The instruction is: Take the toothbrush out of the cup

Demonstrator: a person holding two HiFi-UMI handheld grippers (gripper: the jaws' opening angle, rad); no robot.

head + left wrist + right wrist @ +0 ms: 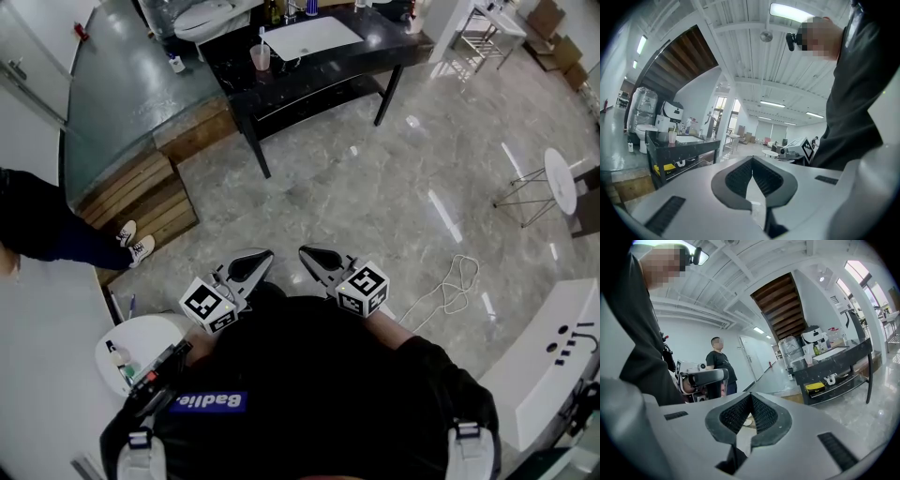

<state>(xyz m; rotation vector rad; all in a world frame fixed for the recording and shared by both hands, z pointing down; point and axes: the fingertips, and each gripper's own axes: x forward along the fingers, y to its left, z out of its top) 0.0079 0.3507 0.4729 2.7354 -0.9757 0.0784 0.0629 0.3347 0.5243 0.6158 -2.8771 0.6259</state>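
Far from cup (pixel 260 58) — L gripper (pixel 251 263), R gripper (pixel 317 255) closed, empty.

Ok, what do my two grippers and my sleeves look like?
Both the left gripper and the right gripper have pale grey shells, black ribbed pads and a white cube with black square markers. Your sleeves are black.

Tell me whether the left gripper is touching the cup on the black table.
Apart. Head view: the left gripper is by the person's body, with floor between it and the cup.
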